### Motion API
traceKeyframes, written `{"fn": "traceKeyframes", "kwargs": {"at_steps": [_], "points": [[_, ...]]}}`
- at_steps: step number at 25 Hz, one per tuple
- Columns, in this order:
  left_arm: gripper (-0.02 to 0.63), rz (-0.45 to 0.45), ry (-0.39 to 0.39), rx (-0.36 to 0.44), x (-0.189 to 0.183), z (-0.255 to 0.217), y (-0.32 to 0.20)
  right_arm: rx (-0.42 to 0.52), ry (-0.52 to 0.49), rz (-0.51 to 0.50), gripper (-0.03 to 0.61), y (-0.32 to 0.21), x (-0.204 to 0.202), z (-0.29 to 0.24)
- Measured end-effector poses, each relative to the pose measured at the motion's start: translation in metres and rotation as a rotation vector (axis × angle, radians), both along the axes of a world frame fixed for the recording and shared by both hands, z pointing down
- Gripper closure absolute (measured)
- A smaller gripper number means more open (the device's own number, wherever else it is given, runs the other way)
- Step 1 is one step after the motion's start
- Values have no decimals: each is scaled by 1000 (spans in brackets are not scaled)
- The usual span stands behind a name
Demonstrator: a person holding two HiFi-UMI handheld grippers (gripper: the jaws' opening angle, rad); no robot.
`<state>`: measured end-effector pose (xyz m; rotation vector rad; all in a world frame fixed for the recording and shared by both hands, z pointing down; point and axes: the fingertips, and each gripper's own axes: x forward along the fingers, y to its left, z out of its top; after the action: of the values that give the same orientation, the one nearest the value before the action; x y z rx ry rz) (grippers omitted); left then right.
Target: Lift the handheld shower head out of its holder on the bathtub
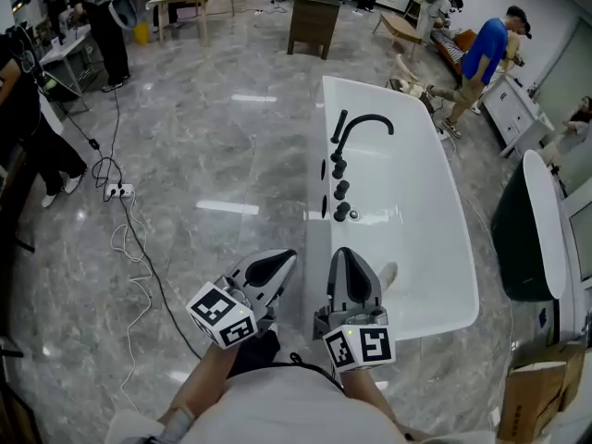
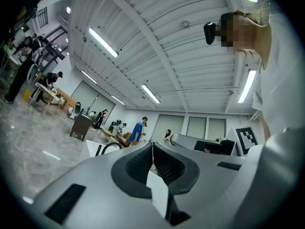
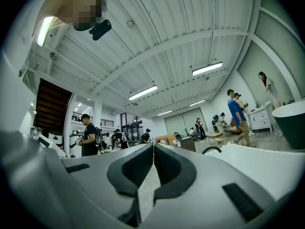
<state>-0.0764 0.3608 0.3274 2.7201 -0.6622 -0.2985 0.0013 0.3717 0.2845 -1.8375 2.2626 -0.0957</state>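
Note:
A white bathtub [image 1: 435, 248] stands ahead of me on the grey marble floor. On its left rim a slim black handheld shower head [image 1: 339, 126] stands upright in its holder, beside a curved black faucet [image 1: 368, 121] and a row of black knobs [image 1: 341, 190]. Both grippers hover near the tub's near end, well short of the fittings. My left gripper [image 1: 282, 259] is shut and empty, and my right gripper [image 1: 344, 252] is shut and empty too. In the right gripper view the tub [image 3: 259, 159] and faucet [image 3: 212, 150] show to the right of the closed jaws.
A second, dark tub [image 1: 529, 234] stands at the right with a cardboard box [image 1: 536, 398] near it. A power strip [image 1: 118, 191] and cables lie on the floor at the left. Several people, tables and a dark cabinet [image 1: 313, 18] fill the back.

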Motion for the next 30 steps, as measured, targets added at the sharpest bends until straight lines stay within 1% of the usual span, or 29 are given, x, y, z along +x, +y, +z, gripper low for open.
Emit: {"fn": "traceKeyframes", "kwargs": {"at_steps": [8, 11, 14, 22, 27, 30], "points": [[601, 23, 8, 2, -9, 6, -42, 7, -7, 32, 561, -40, -9, 5], [601, 28, 17, -7, -9, 9, -50, 7, -16, 29, 561, -47, -11, 9], [601, 33, 5, -8, -8, 9, -53, -2, -12, 22, 561, -54, -11, 11], [601, -16, 1, -27, -12, 9, -78, -15, -8, -20, 561, -81, -16, 10], [601, -27, -21, -32, -12, 17, -97, -23, -41, -15, 561, -104, -11, 19], [601, -30, -34, -39, -8, 23, -112, -28, -30, -7, 560, -121, -5, 22]]}}
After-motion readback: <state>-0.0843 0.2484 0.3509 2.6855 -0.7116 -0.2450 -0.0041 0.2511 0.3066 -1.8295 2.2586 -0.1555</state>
